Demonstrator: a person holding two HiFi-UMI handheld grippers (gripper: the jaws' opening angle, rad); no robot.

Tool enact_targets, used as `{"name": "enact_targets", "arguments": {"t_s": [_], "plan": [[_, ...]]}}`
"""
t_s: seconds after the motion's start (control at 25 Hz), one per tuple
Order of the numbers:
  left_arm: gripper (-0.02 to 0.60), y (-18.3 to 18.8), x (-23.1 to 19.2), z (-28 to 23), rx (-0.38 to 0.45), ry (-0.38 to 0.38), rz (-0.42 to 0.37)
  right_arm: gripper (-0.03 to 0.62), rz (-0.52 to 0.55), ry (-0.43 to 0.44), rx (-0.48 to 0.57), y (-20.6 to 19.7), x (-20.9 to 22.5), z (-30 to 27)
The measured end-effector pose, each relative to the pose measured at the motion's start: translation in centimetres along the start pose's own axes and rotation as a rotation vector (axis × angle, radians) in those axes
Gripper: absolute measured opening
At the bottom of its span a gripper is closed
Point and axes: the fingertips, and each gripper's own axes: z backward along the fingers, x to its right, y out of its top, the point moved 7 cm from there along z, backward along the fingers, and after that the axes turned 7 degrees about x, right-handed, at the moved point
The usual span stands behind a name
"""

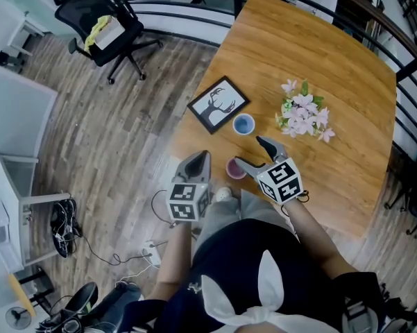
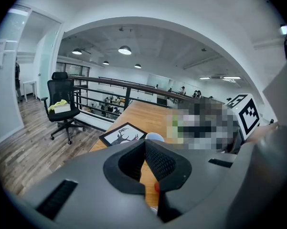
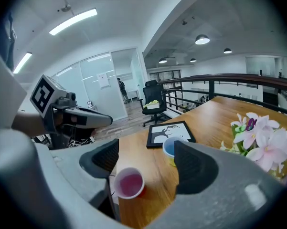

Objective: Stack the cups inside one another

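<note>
A red cup (image 1: 236, 168) (image 3: 129, 183) stands upright near the table's near edge. A blue cup (image 1: 243, 124) (image 3: 170, 146) (image 2: 154, 137) stands apart from it, farther in, beside a picture frame. My right gripper (image 1: 258, 155) (image 3: 145, 152) is open and hangs just right of and above the red cup, which shows low between the jaws, nearer the left finger. My left gripper (image 1: 202, 158) (image 2: 144, 143) is shut with nothing in it, off the table's edge to the left of the red cup. A sliver of red shows under its jaws.
A black-framed deer picture (image 1: 218, 104) (image 3: 169, 132) (image 2: 123, 134) lies left of the blue cup. Pink flowers (image 1: 304, 116) (image 3: 260, 137) stand to the right. The wooden table (image 1: 333, 68) ends by a railing; an office chair (image 1: 104, 26) is on the floor beyond.
</note>
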Motion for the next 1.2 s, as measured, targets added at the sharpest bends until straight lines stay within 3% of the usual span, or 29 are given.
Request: {"name": "enact_targets", "arguments": {"t_s": [0.76, 1.2], "plan": [[0.017, -2.2, 0.1, 2.3, -0.004, 0.033, 0.031, 0.371, 0.109, 0.119, -0.154, -4.4, -4.7, -1.3], [0.017, -3.7, -0.7, 3.3, -0.012, 0.075, 0.056, 0.371, 0.154, 0.118, -0.258, -7.0, -5.0, -2.9]]}}
